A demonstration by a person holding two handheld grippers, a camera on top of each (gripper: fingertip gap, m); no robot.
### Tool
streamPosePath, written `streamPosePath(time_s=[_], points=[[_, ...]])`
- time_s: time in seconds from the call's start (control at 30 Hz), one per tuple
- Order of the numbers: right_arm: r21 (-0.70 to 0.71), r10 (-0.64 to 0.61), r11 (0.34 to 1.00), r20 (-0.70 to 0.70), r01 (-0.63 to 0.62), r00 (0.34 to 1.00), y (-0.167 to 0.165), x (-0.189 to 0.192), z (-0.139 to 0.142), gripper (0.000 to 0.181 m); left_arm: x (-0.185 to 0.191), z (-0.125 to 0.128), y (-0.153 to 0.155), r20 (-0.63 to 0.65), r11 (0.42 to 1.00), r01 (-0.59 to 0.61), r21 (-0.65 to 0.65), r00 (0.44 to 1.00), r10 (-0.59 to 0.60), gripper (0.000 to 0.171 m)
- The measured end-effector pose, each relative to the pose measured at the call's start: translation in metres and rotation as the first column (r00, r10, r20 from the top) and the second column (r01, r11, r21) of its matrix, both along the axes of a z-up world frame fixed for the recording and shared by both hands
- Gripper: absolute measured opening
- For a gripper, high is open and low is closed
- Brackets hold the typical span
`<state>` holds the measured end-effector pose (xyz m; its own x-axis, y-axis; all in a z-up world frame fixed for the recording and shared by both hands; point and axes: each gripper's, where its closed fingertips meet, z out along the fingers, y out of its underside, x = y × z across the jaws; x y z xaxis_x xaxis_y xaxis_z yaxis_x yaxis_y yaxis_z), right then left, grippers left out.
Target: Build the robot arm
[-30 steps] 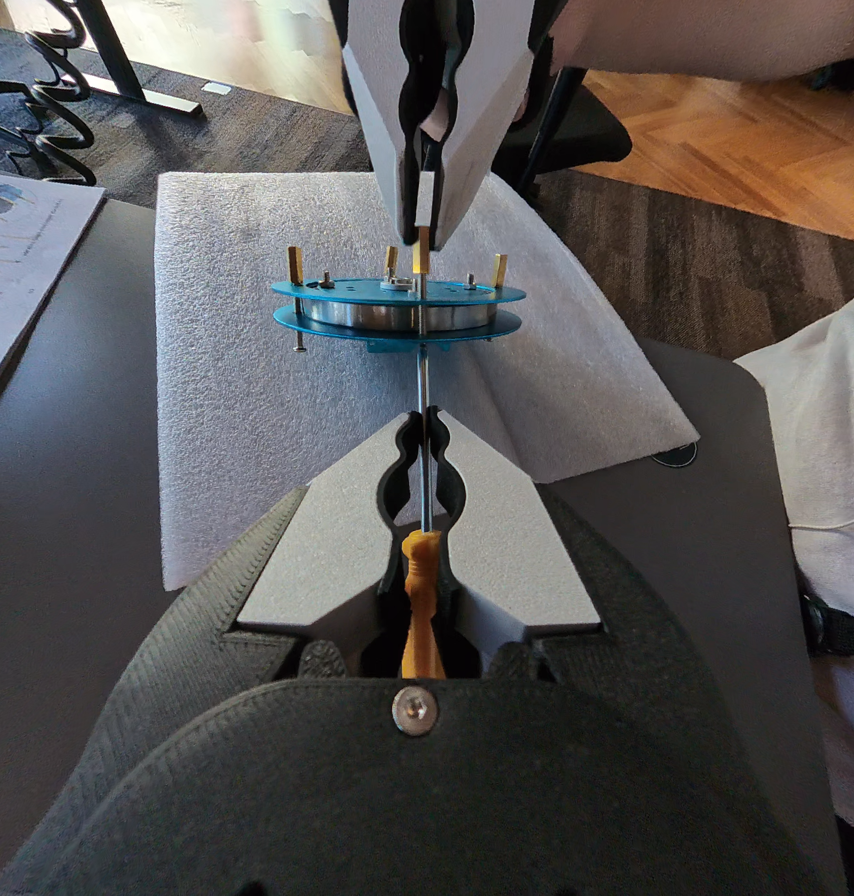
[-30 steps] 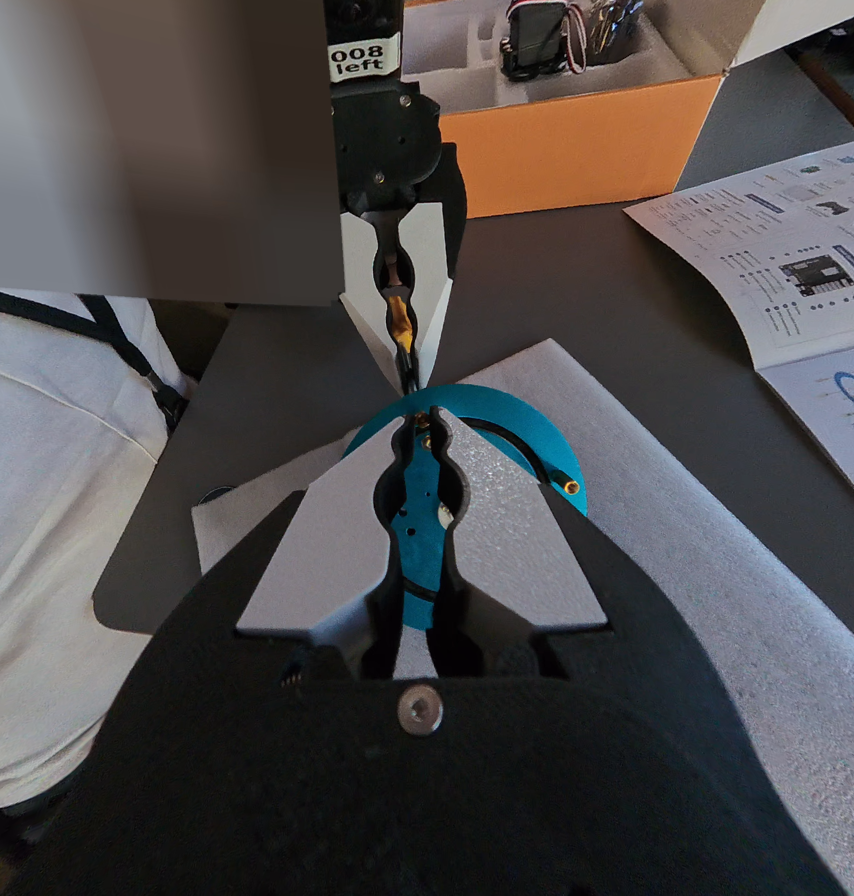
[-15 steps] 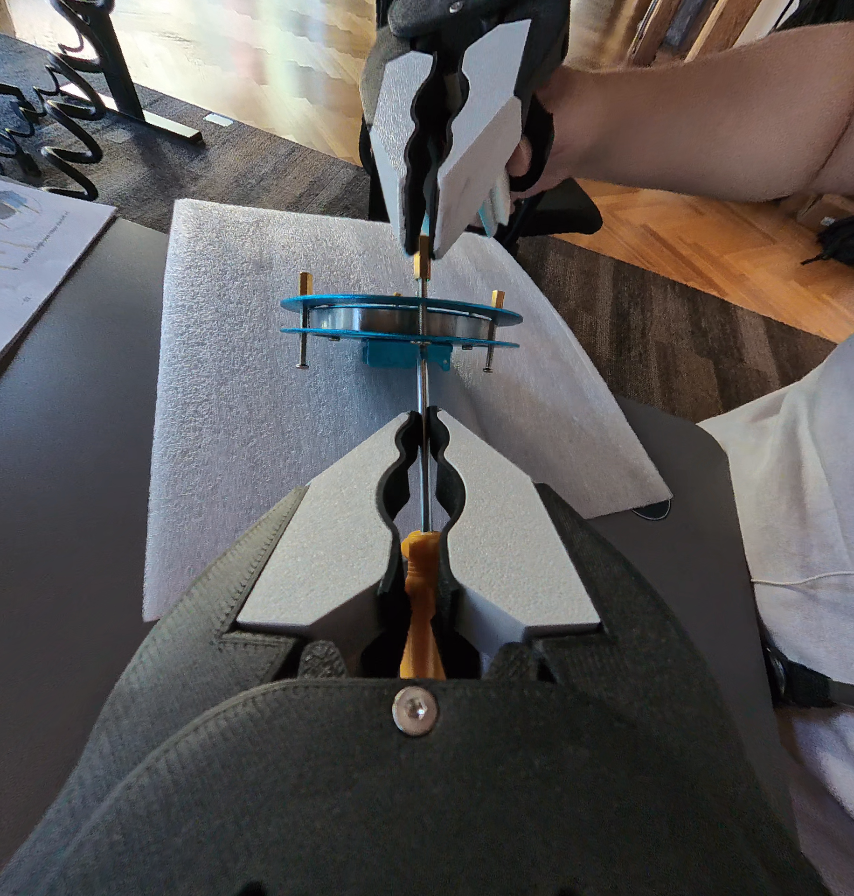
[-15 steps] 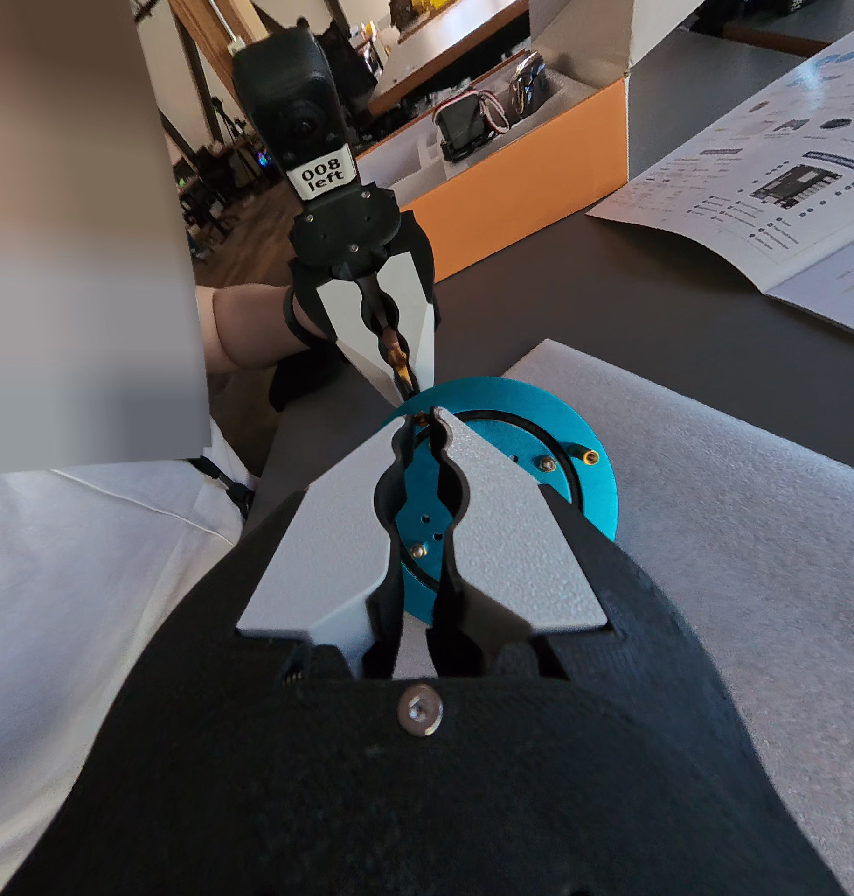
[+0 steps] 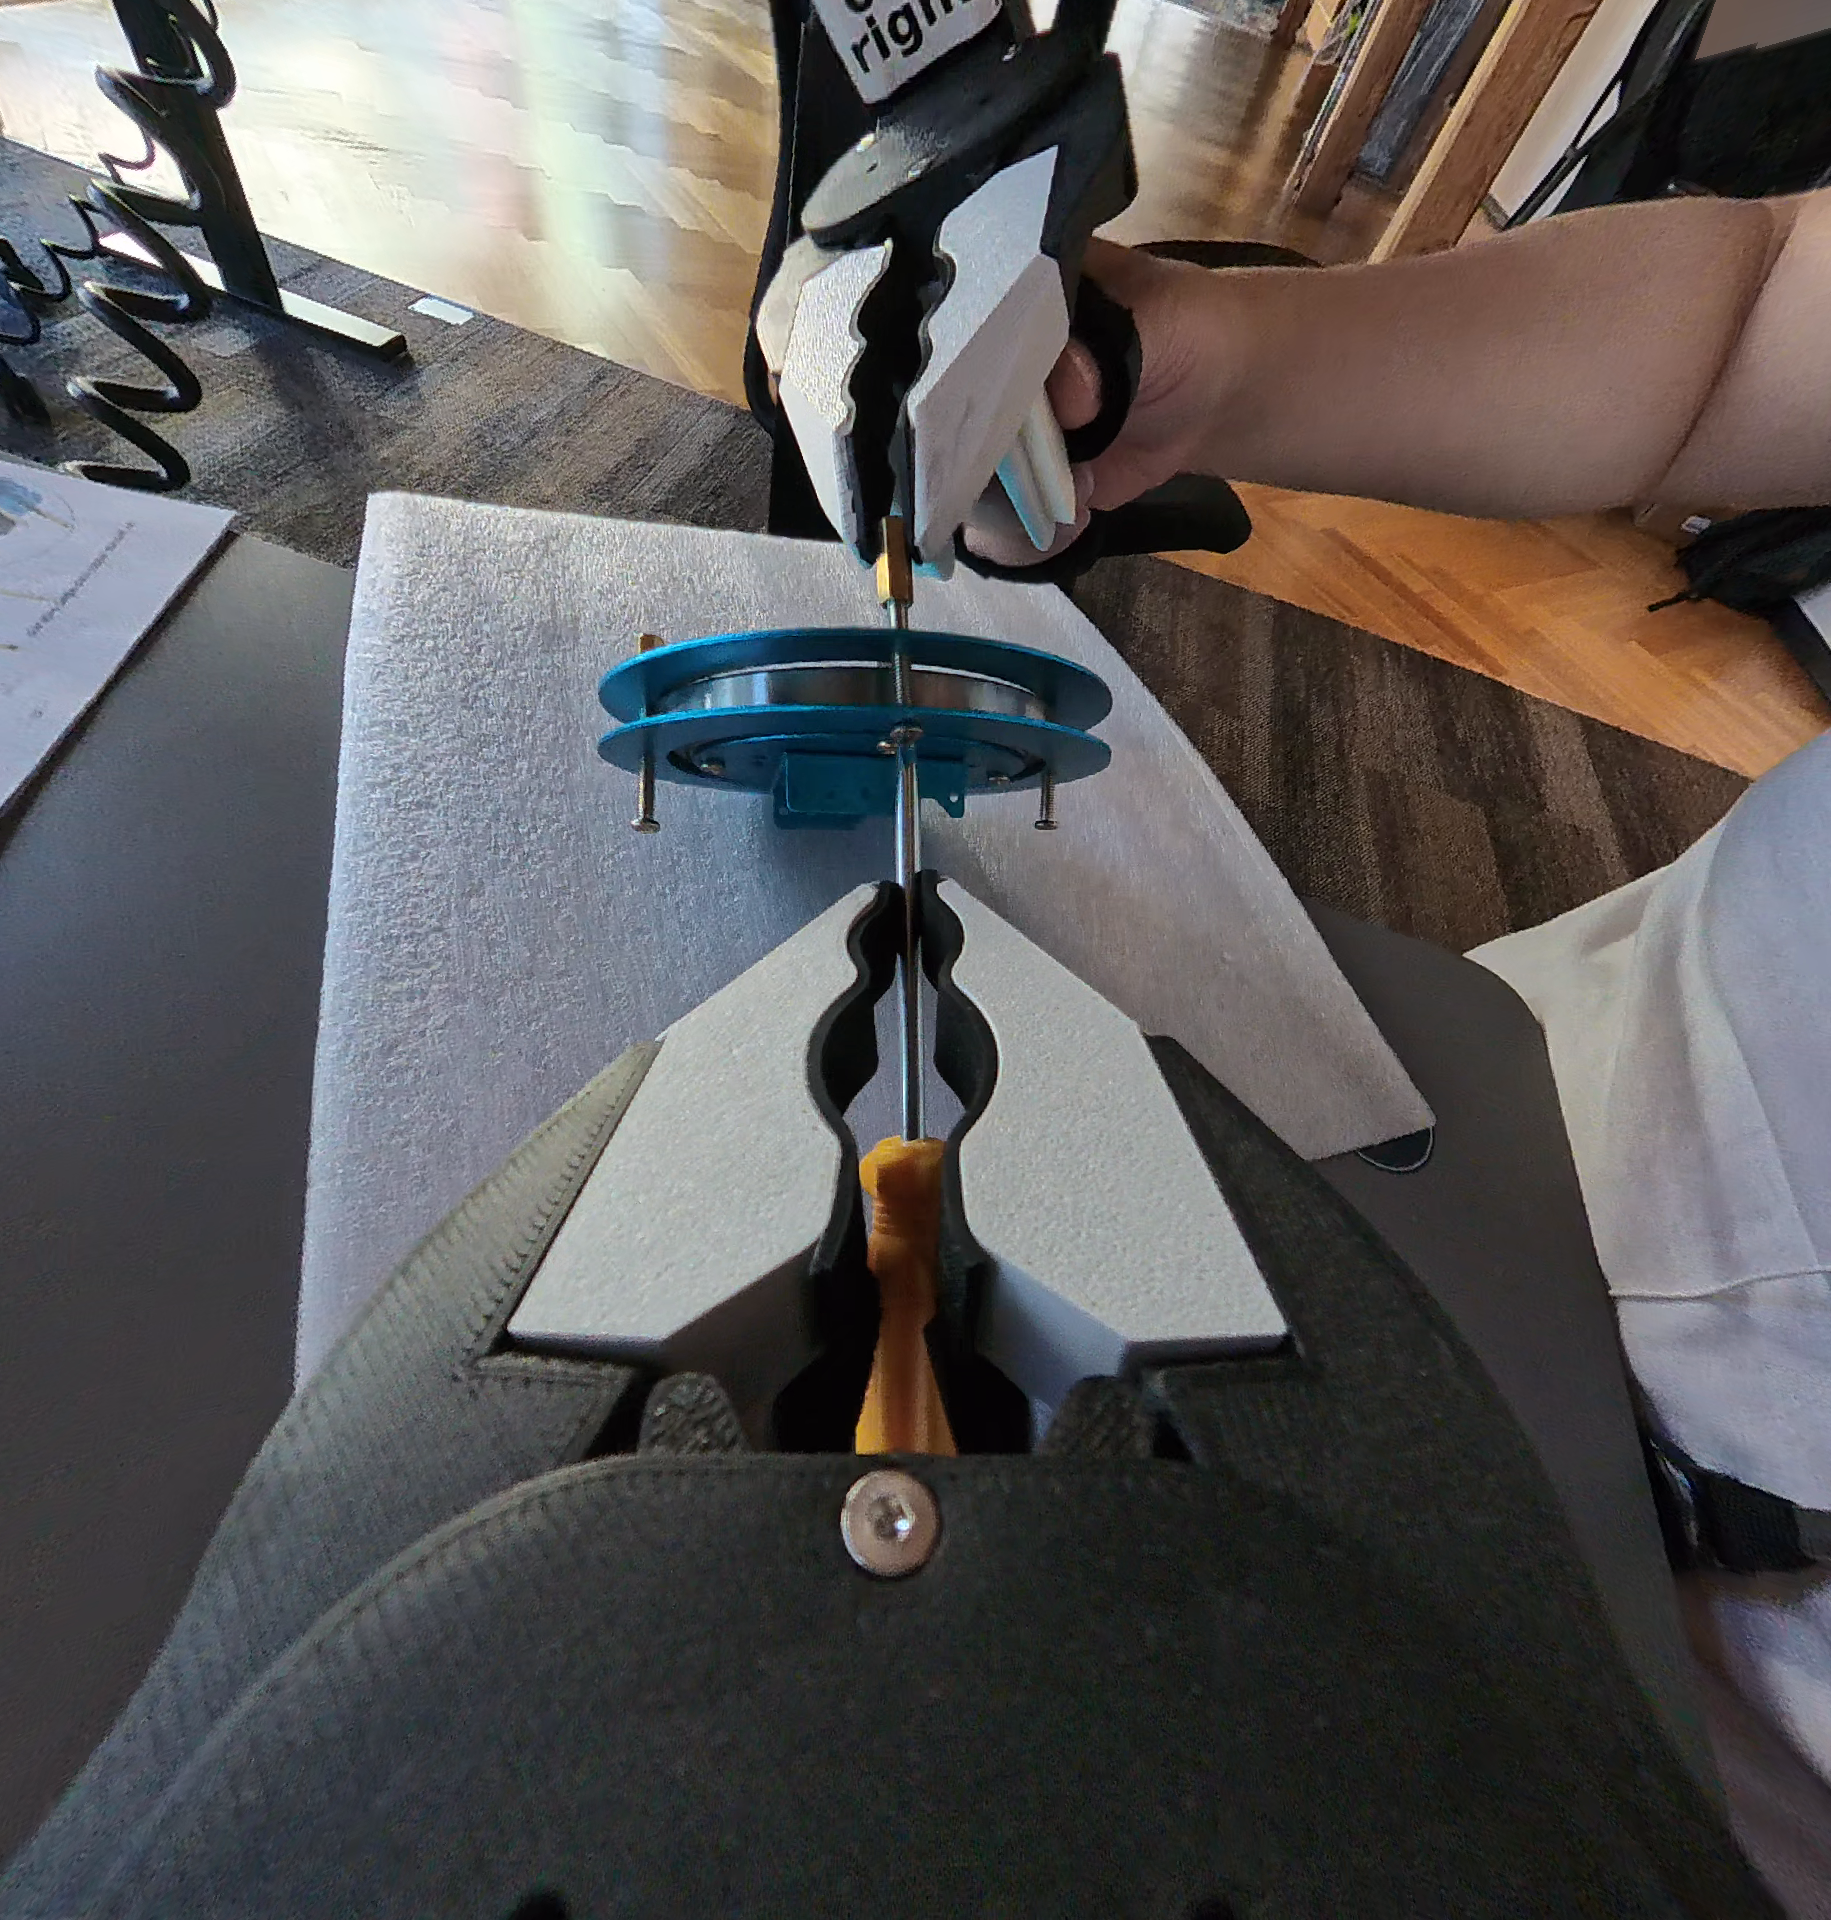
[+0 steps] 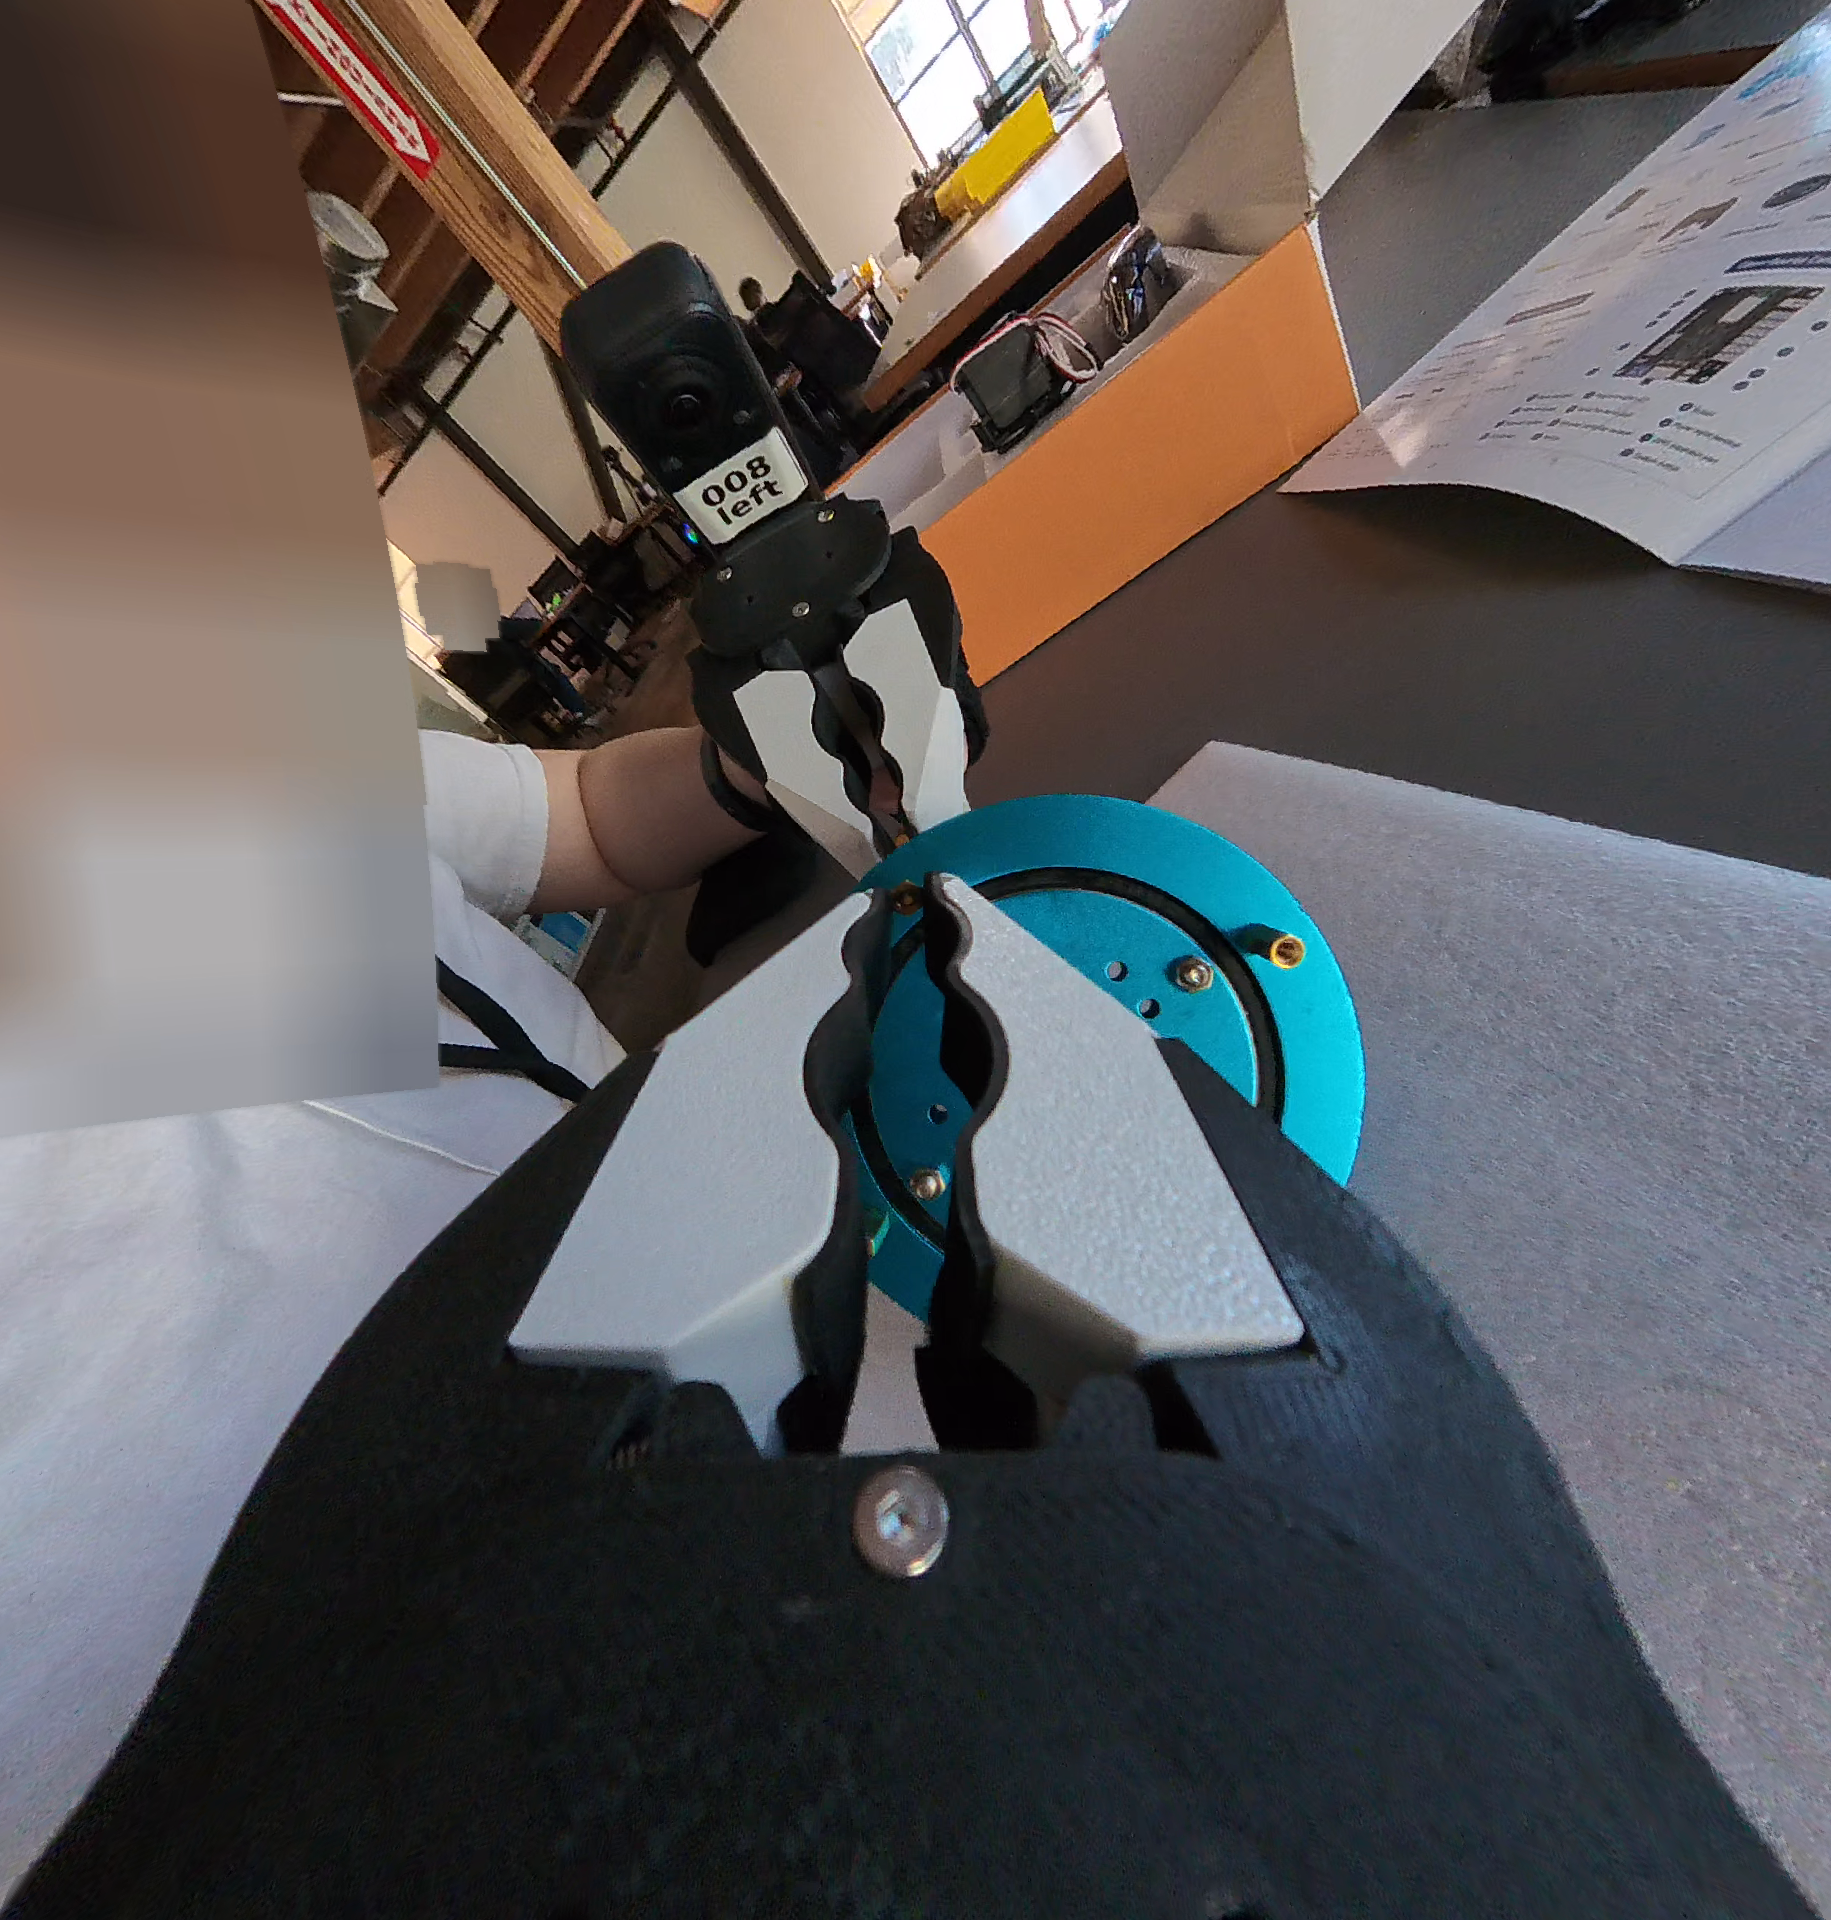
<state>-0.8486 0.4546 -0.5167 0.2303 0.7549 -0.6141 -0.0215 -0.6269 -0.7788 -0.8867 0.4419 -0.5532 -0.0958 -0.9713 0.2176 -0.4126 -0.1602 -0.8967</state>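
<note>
My left gripper (image 5: 908, 894) is shut on an orange-handled screwdriver (image 5: 900, 1278). Its metal shaft reaches a screw on the underside of a blue two-disc assembly (image 5: 854, 707). The assembly appears raised off the white foam sheet (image 5: 495, 935), and loose screws hang from its lower disc. My right gripper (image 5: 895, 520) comes from above, shut on a brass standoff (image 5: 893, 551) on the top disc. In the right wrist view my right gripper (image 6: 916, 888) pinches that standoff (image 6: 900, 899) at the near rim of the tilted blue assembly (image 6: 1295, 1049). The left gripper (image 6: 875, 821) faces it from behind.
The foam sheet (image 6: 1513, 1039) lies on a dark table (image 5: 111, 935). An open booklet (image 6: 1669, 364) and an orange box (image 6: 1129, 468) with parts stand beyond. A person in a white shirt (image 5: 1721, 1091) sits close at the table edge. A black stand (image 5: 215, 208) is on the floor. The tips of one gripper are about 6 cm away from the tips of the other.
The blue assembly has tilted so the left view now sees its underside. The right gripper has swung from pointing down to nearly level. Both grippers kept their grip.
</note>
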Motion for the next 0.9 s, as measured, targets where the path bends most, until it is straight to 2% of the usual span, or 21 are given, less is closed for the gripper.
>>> streamPosePath(time_s=[0.23, 0.4, 0.47, 0.63, 0.73, 0.9], points=[[-0.099, -0.021, 0.995, -0.110, 0.010, 0.994, 0.003, 0.013, 0.004, 0.003, 0.012, 0.007, 0.002, 0.028, 1.000, -0.002, -0.008, 1.000, 0.002, 0.002], [-0.108, -0.056, 0.993, -0.148, 0.040, 0.987, 0.006, 0.020, 0.006, 0.003, 0.018, 0.009, 0.004, 0.045, 0.999, -0.011, -0.033, 0.999, 0.012, 0.002], [-0.114, -0.077, 0.992, -0.150, 0.060, 0.986, 0.008, 0.022, 0.006, 0.003, 0.020, 0.009, 0.007, 0.038, 1.000, -0.026, 0.000, 0.999, 0.026, 0.002], [-0.015, -0.078, 0.997, -0.090, 0.077, 0.993, 0.006, 0.024, 0.006, 0.003, 0.020, 0.009, 0.010, -0.001, 0.990, -0.044, 0.133, 0.999, 0.044, 0.002], [0.052, -0.059, 0.997, -0.033, 0.061, 0.998, 0.004, 0.023, 0.005, 0.003, 0.020, 0.009, 0.009, -0.006, 0.990, -0.028, 0.140, 1.000, 0.030, 0.002], [0.037, -0.063, 0.997, -0.042, 0.065, 0.997, 0.006, 0.022, 0.005, 0.003, 0.019, 0.008, 0.013, -0.018, 0.985, -0.002, 0.170, 1.000, 0.006, 0.002]])
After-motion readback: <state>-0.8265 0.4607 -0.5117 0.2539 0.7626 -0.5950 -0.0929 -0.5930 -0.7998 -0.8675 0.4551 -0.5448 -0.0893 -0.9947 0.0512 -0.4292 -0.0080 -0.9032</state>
